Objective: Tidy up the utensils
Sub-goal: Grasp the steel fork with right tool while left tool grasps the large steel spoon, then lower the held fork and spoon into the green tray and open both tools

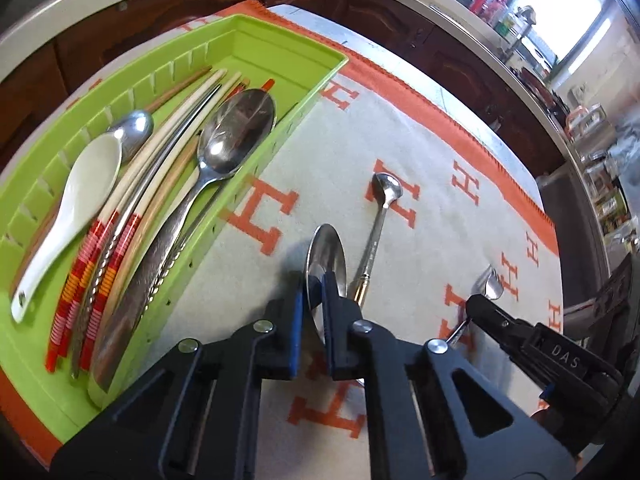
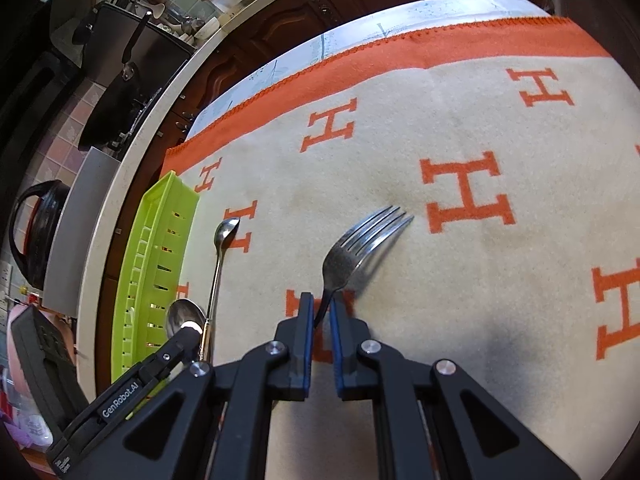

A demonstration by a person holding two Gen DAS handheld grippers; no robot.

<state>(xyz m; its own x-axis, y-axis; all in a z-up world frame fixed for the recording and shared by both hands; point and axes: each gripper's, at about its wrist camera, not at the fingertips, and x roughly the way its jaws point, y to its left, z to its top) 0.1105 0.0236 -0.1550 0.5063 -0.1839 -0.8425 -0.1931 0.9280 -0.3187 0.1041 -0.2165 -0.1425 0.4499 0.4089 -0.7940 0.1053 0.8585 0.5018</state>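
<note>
A green utensil tray [image 1: 316, 76] lies at the left and holds a white ceramic spoon [image 1: 76, 196], metal spoons [image 1: 236, 136] and several chopsticks [image 1: 168, 152]. My left gripper [image 1: 314, 284] is shut on a large steel spoon [image 1: 326, 256], held just above the cloth right of the tray. Beside it a small teaspoon [image 1: 382, 208] rests on the cloth. My right gripper [image 2: 322, 302] is shut on the handle of a steel fork [image 2: 360, 244], tines pointing away. The right wrist view also shows the tray [image 2: 152, 264], the teaspoon [image 2: 218, 272] and the left gripper [image 2: 180, 340] with its spoon [image 2: 180, 314].
A cream cloth with orange H letters and an orange border [image 2: 400, 52] covers the table. Beyond the far edge run dark wooden cabinets [image 1: 400, 12] under a countertop with pans [image 2: 120, 80], bottles and jars.
</note>
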